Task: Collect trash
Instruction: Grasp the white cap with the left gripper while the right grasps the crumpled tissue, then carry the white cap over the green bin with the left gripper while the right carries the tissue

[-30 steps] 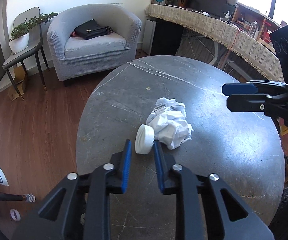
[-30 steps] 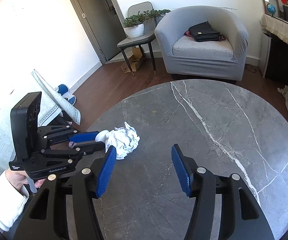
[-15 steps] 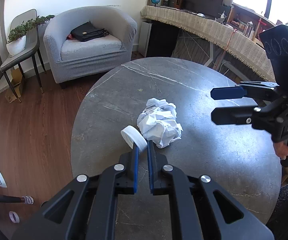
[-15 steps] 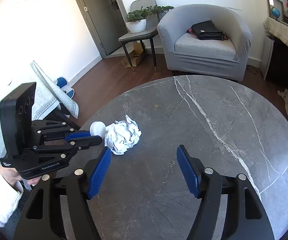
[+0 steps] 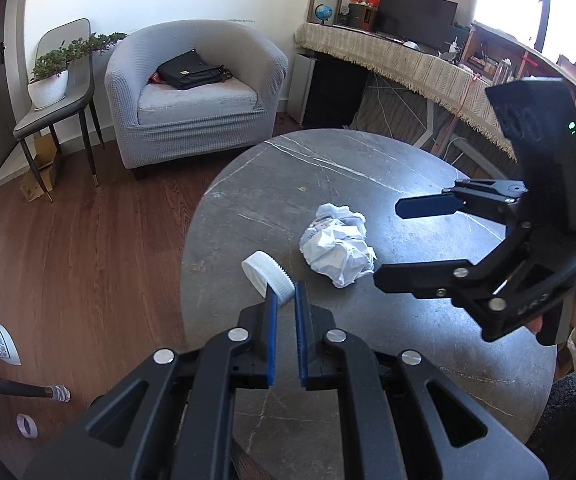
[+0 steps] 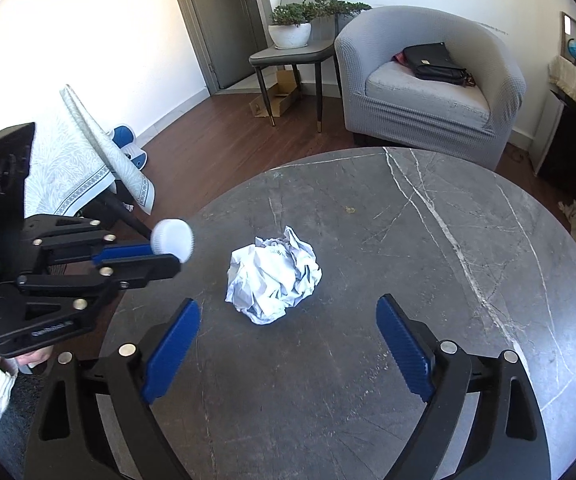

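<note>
A white bottle cap point(image 5: 267, 275) is pinched at its rim in my left gripper point(image 5: 285, 294), which is shut on it and holds it just above the left edge of the round grey marble table point(image 5: 368, 176). In the right wrist view the cap point(image 6: 173, 239) sticks out past the left gripper point(image 6: 163, 258). A crumpled white paper ball point(image 6: 273, 276) lies on the table. My right gripper point(image 6: 288, 306) faces it with jaws opening wide, one finger either side of its near end, not touching. The left wrist view shows the paper point(image 5: 338, 244) left of the right gripper point(image 5: 387, 242).
Wooden floor surrounds the table. Behind it stand a grey armchair point(image 6: 428, 88) with a black bag, a side chair with a potted plant point(image 6: 292, 34), and a cloth-covered desk point(image 5: 408, 64). A patterned folded cloth point(image 6: 87, 148) hangs at the left.
My left gripper shut on the white cap and lifted it off the table, away from the paper. My right gripper's jaws spread much wider and it moved closer to the paper ball.
</note>
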Action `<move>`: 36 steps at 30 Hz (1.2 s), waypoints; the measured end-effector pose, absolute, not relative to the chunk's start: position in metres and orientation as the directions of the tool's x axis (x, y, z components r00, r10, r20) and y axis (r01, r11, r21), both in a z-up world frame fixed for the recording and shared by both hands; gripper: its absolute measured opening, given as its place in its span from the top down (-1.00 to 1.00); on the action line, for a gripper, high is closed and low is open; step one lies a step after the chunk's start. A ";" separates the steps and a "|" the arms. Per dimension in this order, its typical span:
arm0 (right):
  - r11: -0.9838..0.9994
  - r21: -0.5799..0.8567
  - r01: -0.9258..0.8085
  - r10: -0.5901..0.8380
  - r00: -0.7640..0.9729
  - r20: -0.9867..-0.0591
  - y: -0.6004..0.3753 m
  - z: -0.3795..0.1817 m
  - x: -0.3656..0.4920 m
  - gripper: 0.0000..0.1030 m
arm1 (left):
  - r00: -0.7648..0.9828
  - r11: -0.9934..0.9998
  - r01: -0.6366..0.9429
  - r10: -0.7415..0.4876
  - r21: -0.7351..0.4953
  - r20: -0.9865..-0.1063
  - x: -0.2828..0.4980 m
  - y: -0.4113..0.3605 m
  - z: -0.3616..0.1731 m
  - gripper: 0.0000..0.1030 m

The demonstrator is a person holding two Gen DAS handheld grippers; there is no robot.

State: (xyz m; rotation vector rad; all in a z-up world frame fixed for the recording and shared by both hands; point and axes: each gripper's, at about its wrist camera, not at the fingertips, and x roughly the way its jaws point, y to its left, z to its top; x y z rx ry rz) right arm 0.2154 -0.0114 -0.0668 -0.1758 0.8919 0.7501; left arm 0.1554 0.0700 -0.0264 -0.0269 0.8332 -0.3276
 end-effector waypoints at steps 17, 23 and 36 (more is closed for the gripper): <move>0.765 0.062 -0.641 0.422 0.428 -0.799 0.031 -0.085 0.224 -0.38 | 0.659 0.968 0.192 -0.249 -0.162 -0.710 0.139 0.119 -0.022 0.82; 0.774 0.025 -0.632 0.393 0.449 -0.802 0.040 -0.085 0.222 -0.07 | 0.654 0.973 0.155 -0.231 -0.171 -0.721 0.133 0.139 -0.028 0.82; 0.712 0.117 -0.693 0.513 0.399 -0.760 0.074 -0.057 0.190 -0.07 | 0.594 0.984 0.035 -0.162 -0.176 -0.788 0.109 0.191 -0.069 0.82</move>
